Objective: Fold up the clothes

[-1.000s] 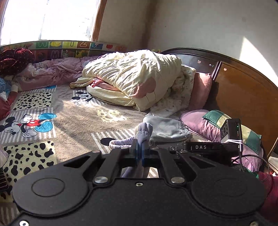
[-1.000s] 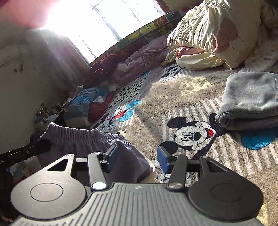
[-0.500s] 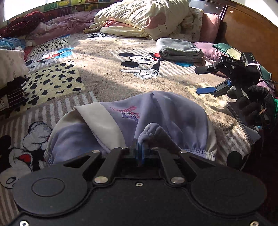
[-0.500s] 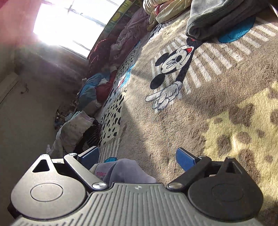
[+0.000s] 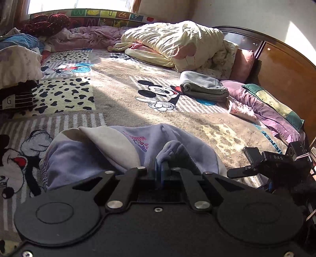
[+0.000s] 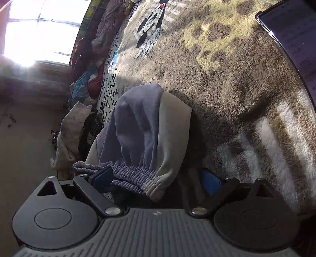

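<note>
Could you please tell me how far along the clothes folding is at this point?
Done: one grey garment lies folded by the pillows. In hand: the left tool is shut on a bunch of the lilac garment, which lies rumpled on the blanket; the right tool is open, its waistband between the jaws. Left: folding it, then the pile at the bed's edge.

bed: wooden headboard [image 5: 286, 67] | window [image 5: 79, 4]: bright sun | wall [image 5: 237, 11]: pale

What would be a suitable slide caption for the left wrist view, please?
Left tongs shut on lavender sweatpants lying on the cartoon blanket, folded grey garment beyond.
</note>
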`<action>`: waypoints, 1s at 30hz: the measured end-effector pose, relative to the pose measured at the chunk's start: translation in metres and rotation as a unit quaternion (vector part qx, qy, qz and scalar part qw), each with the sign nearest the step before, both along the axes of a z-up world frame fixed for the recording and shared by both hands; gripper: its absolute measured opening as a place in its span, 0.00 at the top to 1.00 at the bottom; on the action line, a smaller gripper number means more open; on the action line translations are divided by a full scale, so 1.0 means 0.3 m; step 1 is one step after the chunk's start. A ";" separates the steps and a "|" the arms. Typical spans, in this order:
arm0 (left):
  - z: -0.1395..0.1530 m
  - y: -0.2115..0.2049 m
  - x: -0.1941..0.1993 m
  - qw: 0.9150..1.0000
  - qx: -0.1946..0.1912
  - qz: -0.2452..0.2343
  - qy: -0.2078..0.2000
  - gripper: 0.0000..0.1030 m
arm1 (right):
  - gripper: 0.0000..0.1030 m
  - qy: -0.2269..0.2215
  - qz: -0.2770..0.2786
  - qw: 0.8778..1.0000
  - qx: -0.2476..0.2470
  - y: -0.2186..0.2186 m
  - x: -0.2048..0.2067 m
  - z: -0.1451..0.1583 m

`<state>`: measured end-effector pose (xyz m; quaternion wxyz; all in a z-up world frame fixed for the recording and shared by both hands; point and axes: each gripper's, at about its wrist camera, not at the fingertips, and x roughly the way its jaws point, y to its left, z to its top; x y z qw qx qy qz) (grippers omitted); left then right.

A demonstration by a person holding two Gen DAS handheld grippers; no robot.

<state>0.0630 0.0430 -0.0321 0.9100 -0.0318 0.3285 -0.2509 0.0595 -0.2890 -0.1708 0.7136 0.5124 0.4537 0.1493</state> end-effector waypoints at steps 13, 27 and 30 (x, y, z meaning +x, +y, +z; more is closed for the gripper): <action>0.041 -0.021 -0.110 1.000 -0.011 -0.015 -0.024 0.99 | 0.83 -0.044 -0.069 0.997 0.006 0.012 0.039 0.054; 0.391 0.274 0.068 0.979 -0.086 0.139 -0.119 0.99 | 0.84 -0.240 0.018 0.966 -0.092 0.290 0.561 0.710; 0.522 0.375 0.084 0.967 -0.094 0.174 -0.160 0.99 | 0.84 -0.271 0.040 0.957 -0.096 0.432 0.662 0.838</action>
